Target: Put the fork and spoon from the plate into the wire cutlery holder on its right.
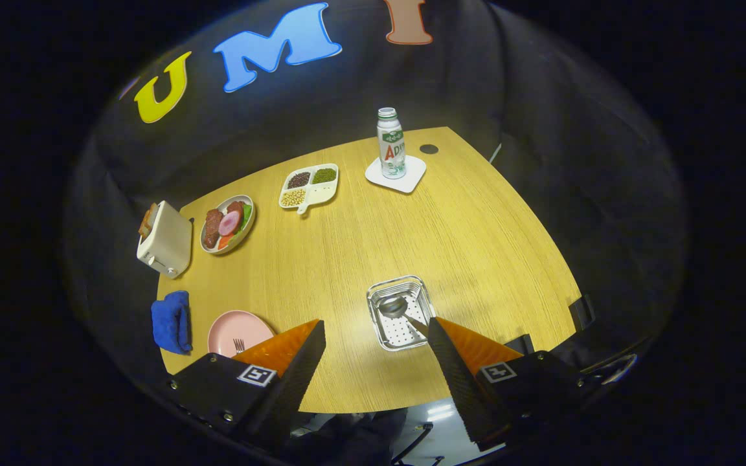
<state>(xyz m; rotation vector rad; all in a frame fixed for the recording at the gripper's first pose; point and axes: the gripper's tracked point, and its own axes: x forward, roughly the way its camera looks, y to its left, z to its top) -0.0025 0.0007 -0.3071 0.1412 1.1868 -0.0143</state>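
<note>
Spoon [396,306] looks to be already lying in the wire cutlery holder [401,312], so the fork [239,345] on the pink plate [238,331], well off to the holder's left, is the one to go for now. The hand-held gripper [373,336] hangs above the counter [373,239] with fingers spread wide and nothing between them. I'd swing it over the plate, straddle the fork's handle crosswise and pinch low so it doesn't skid on the plate.
</note>
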